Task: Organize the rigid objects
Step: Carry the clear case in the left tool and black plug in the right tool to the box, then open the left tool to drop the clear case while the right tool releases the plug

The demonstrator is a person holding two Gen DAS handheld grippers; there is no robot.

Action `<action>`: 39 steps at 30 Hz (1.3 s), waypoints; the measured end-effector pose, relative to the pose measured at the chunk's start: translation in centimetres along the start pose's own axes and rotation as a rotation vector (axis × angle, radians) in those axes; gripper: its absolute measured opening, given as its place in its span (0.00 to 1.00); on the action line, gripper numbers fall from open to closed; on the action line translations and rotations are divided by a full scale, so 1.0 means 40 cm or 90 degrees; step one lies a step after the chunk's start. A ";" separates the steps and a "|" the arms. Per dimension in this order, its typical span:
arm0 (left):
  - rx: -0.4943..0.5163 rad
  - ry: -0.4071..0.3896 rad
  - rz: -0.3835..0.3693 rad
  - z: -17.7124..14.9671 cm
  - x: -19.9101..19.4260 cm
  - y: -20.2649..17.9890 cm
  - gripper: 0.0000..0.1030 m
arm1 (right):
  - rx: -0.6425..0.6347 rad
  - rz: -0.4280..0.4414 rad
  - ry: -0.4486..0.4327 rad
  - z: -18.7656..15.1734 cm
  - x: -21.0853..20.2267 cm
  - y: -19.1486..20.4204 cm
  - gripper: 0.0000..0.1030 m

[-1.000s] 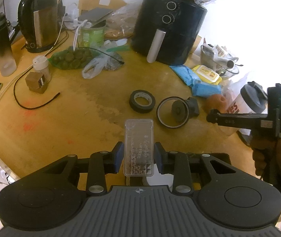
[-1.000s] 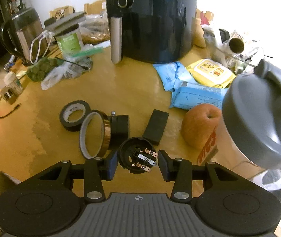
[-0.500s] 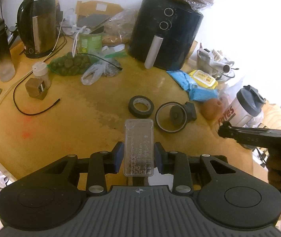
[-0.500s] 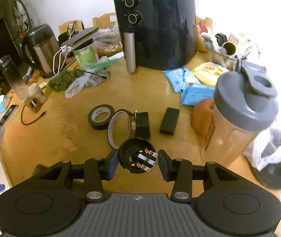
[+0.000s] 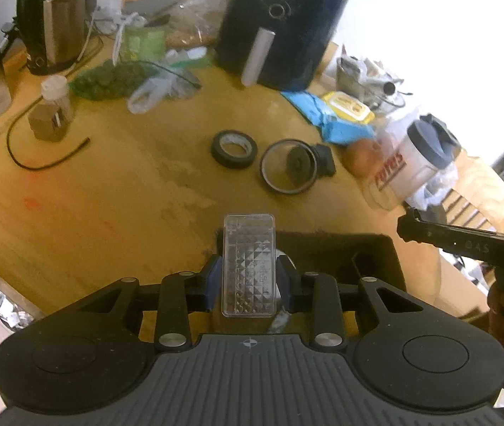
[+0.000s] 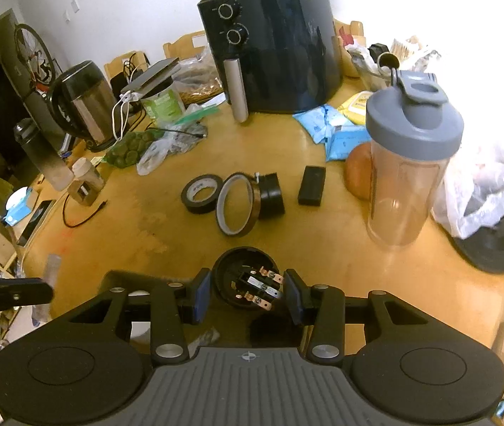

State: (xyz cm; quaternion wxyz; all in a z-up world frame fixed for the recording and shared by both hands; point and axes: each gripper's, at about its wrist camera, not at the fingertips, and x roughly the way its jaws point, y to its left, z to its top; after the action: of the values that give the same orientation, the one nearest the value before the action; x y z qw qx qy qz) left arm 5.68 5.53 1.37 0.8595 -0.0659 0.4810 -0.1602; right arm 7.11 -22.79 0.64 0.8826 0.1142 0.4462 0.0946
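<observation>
Left tool (image 5: pixel 249 284) grips clear case (image 5: pixel 249 264) lengthwise forward; right tool (image 6: pixel 248 294) clamps round socket (image 6: pixel 246 277).

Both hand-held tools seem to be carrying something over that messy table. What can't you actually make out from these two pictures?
- Left wrist view: the dark tray beneath the left tool; the clear plastic case and tool body hide its contents.
- Right wrist view: the apple, partly hidden behind the shaker bottle.
- Right wrist view: the round black part in the right tool; its underside is hidden.
- Left wrist view: air fryer dial markings, blurred.

Clear diamond-patterned case (image 5: pixel 249 265); black tape roll (image 5: pixel 234 148); black air fryer (image 6: pixel 276 46); grey-lidded shaker (image 6: pixel 411 156); yellow-brown wooden table (image 5: pixel 103 191).
</observation>
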 end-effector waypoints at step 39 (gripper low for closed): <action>-0.035 -0.003 0.065 -0.046 -0.013 -0.046 0.52 | -0.148 0.060 -0.060 -0.007 -0.045 0.103 0.88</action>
State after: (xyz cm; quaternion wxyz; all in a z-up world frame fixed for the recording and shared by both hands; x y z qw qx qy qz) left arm 3.47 4.05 1.28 0.8656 -0.0652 0.4858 -0.1025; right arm 5.58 -19.32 3.04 0.9043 0.0365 0.3846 0.1817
